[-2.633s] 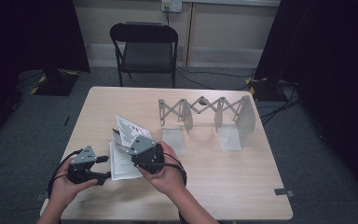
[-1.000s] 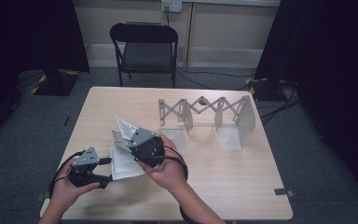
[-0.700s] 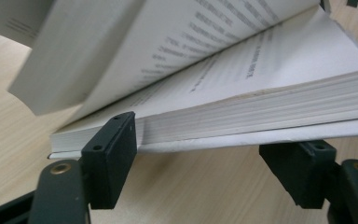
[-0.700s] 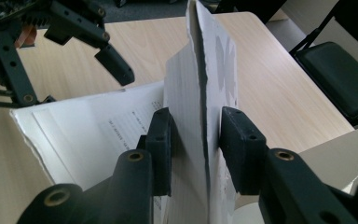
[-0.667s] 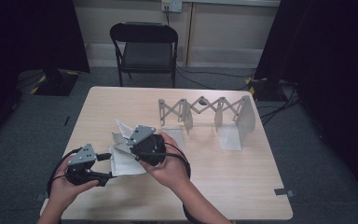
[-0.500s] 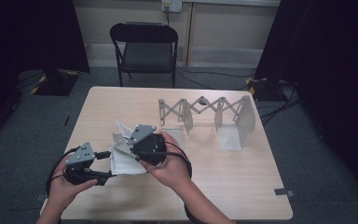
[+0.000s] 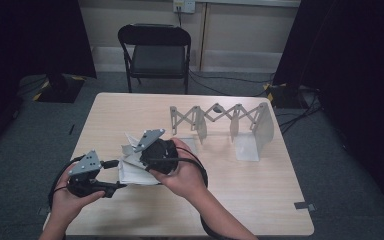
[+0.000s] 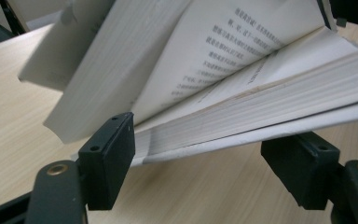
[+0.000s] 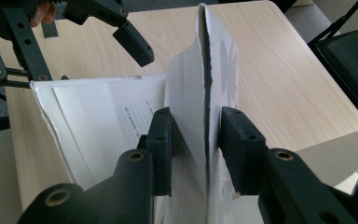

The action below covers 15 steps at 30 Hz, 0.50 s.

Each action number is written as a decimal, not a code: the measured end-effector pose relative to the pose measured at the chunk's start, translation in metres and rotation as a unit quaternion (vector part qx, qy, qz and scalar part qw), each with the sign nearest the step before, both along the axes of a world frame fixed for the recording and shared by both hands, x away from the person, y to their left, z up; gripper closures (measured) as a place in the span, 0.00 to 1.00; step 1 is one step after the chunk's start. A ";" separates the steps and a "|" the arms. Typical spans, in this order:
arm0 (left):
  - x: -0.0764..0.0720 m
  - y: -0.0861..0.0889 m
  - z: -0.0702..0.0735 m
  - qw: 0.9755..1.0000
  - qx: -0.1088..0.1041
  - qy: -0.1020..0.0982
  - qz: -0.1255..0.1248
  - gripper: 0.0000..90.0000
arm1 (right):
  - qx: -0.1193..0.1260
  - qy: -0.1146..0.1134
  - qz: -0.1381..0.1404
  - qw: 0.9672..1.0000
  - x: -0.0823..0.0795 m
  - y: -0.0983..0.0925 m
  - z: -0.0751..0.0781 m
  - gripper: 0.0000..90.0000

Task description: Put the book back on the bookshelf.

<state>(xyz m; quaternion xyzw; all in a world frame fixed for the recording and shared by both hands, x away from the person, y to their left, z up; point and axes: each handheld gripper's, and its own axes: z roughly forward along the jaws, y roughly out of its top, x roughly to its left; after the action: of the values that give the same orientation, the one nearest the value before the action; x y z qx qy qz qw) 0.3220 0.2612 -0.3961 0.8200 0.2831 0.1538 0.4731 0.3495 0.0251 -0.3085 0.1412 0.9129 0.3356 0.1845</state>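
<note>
my right tongs (image 9: pixel 196 149) are clamped on a sheaf of pages of the thick white paperback book (image 7: pixel 134 167), the two black pads pressing the sheaf from either side so that it stands up on edge between them. in the right tongs' own view the held sheaf rises almost upright, while the rest of the open book lies flat behind it with lines of small print showing.

my left tongs (image 8: pixel 198 161) are apart, and their jaws have just been opening a little further. the lower block of the book's pages and its white cover pass between the two pads; one pad sits close by the corner of the page block, the other hangs below the cover's edge, and neither is pressing on it. above them the upper pages fan open.

from the high view the book sits near the front left part of the pale wooden bench (image 7: pixel 260 200), between my two hands, partly lifted. farther back on the bench stands a grey folding metal book rack (image 7: pixel 220 122), stretched out, well apart from the book. a black folding chair (image 7: pixel 155 52) stands beyond the bench's far edge.
</note>
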 end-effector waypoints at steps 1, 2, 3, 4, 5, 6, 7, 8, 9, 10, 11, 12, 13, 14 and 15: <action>-0.001 0.000 0.002 1.000 0.001 -0.002 0.000 0.29 | -0.005 0.002 0.003 1.000 0.000 0.000 0.002 0.74; -0.001 -0.001 0.004 1.000 0.000 -0.005 0.001 0.29 | -0.007 0.002 0.003 1.000 0.000 0.001 0.004 0.74; -0.001 -0.001 0.006 1.000 0.005 -0.008 0.003 0.29 | -0.009 0.006 0.009 1.000 0.001 0.002 0.006 0.74; -0.002 -0.001 0.007 1.000 0.009 -0.009 0.004 0.29 | -0.014 0.010 0.009 1.000 0.001 0.004 0.007 0.74; -0.002 0.000 0.007 1.000 0.011 -0.011 0.005 0.29 | -0.018 0.010 0.013 1.000 0.002 0.005 0.008 0.74; -0.002 0.000 0.007 1.000 0.011 -0.011 0.005 0.29 | -0.018 0.010 0.013 1.000 0.002 0.005 0.008 0.74; -0.002 0.001 0.007 1.000 0.008 -0.011 0.006 0.29 | -0.018 0.015 0.013 1.000 0.004 0.006 0.009 0.74; -0.002 0.001 0.006 1.000 0.005 -0.009 0.007 0.29 | -0.018 0.015 0.013 1.000 0.004 0.006 0.009 0.74; -0.001 0.002 0.006 1.000 0.003 -0.008 0.009 0.29 | -0.016 0.014 0.013 1.000 0.006 0.007 0.009 0.74; -0.001 0.002 0.006 1.000 0.005 -0.009 0.009 0.29 | -0.016 0.014 0.013 1.000 0.006 0.007 0.009 0.74; -0.002 0.003 0.007 1.000 0.007 -0.011 0.013 0.30 | -0.017 0.015 0.014 1.000 0.007 0.009 0.009 0.74; -0.002 0.003 0.007 1.000 0.007 -0.011 0.013 0.30 | -0.017 0.015 0.014 1.000 0.007 0.009 0.009 0.74; -0.002 0.003 0.007 1.000 0.007 -0.012 0.014 0.30 | -0.017 0.015 0.014 1.000 0.007 0.010 0.009 0.74; -0.001 0.004 0.007 1.000 0.009 -0.014 0.014 0.30 | -0.015 0.018 0.014 1.000 0.009 0.011 0.010 0.74; -0.001 0.005 0.007 1.000 0.009 -0.015 0.015 0.30 | -0.015 0.019 0.013 1.000 0.010 0.011 0.010 0.73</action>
<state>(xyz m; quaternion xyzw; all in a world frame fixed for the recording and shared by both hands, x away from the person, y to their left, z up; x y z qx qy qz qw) 0.3207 0.2659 -0.3889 0.8172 0.2868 0.1759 0.4679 0.3594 0.0364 -0.2984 0.1325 0.9228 0.3220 0.1648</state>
